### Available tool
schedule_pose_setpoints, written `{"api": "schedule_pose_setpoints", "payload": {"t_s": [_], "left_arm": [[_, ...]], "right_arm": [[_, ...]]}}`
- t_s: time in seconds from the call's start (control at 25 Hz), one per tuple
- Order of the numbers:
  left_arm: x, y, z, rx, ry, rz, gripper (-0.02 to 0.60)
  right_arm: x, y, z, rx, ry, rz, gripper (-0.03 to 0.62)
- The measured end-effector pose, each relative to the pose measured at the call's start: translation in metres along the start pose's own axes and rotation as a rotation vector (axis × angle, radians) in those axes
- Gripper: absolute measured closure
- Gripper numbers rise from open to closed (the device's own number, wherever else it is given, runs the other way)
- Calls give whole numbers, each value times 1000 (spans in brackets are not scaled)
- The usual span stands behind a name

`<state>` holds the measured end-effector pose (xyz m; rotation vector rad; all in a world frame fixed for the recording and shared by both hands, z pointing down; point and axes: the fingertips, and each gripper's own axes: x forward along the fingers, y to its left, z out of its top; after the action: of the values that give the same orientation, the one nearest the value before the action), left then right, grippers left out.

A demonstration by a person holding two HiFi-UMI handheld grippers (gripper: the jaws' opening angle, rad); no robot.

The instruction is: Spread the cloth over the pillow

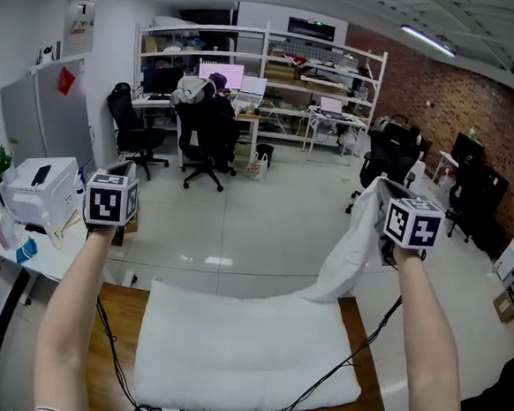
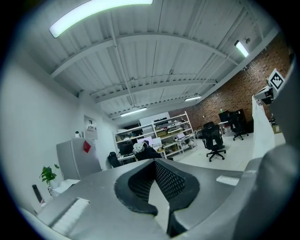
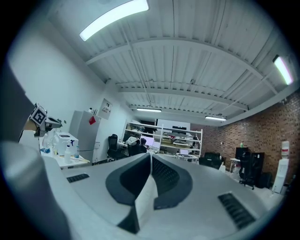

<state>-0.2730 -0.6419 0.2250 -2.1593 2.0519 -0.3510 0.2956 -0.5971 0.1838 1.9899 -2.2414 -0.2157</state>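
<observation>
- We pinch the cloth in our right gripper; it hangs down to the pillow.
- Our left gripper is shut on nothing.
- With one corner held, the cloth may bunch up (or slip off).

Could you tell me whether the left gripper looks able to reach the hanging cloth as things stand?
Probably yes: only open air lies between the left gripper and the cloth hanging from the right gripper, though its shut fingers must open first.

White shelving and black office chairs stand on a glossy floor beside a brick wall.
</observation>
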Motion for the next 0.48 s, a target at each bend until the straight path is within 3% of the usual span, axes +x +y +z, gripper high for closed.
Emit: {"api": "schedule_pose_setpoints", "payload": {"t_s": [0.32,0.48], "left_arm": [[-13,-18,-17,-40,12,-46,581],[-18,-35,-31,-83,19,-109,581]], "right_arm": [[-4,8,32,6,-29,6,572],[-3,26,59,-4,-69,29,572]]}}
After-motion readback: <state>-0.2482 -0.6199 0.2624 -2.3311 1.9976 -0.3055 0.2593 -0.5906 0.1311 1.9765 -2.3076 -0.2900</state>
